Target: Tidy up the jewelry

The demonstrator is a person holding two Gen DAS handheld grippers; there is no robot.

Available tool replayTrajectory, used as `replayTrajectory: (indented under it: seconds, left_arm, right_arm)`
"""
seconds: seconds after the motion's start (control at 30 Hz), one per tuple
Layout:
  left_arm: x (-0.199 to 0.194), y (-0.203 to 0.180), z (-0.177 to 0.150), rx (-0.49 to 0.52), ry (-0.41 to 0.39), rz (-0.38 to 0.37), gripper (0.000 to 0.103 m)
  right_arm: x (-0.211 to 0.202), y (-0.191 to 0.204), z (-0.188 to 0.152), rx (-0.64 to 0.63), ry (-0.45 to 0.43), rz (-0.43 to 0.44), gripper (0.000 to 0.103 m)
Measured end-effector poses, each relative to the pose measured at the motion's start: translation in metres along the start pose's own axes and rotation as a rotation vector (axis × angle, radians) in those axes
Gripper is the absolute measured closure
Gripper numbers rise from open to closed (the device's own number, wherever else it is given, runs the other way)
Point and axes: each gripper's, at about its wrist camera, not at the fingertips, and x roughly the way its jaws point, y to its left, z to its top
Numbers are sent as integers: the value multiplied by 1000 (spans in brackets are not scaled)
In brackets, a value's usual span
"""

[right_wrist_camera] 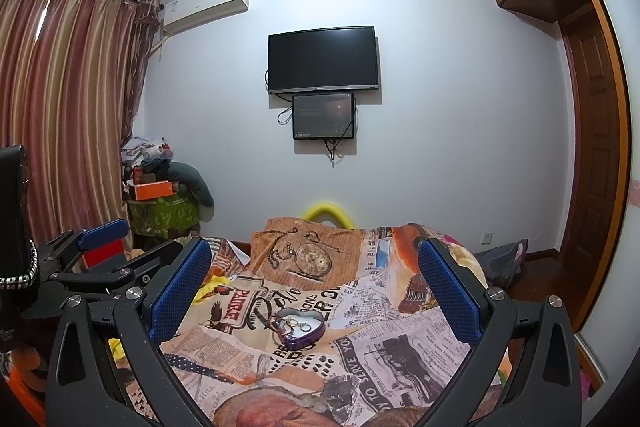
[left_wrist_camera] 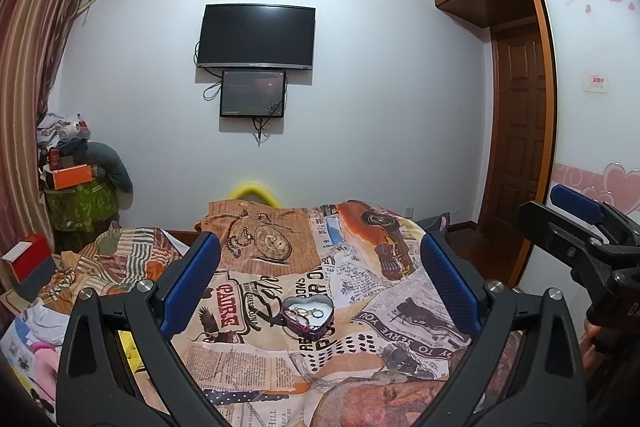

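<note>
Bedroom with a wall television; a bed (left_wrist_camera: 280,359) under a newspaper-print cover carries a small heart-shaped tin (left_wrist_camera: 307,317) near its middle, rings and a fine chain (right_wrist_camera: 296,325) lying inside. Left gripper (left_wrist_camera: 320,283) and right gripper (right_wrist_camera: 316,291) hover with jaws wide, empty. The pieces look light, slippery, tangle-prone; judged best pinched singly at a ring's band, the tin by its rim.
</note>
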Motion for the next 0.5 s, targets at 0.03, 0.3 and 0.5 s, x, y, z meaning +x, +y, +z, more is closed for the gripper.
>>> replayTrajectory:
  seconds: [0.03, 0.3, 0.5]
  left_arm:
    - [0, 0, 0, 0, 1, 0, 3]
    - [1, -4, -2, 8, 0, -1, 3]
    - [3, -5, -2, 9, 3, -6, 3]
  right_arm:
    - [0, 0, 0, 0, 0, -1, 0]
    - [1, -1, -1, 6, 7, -6, 0]
    - [4, -2, -2, 11, 14, -6, 0]
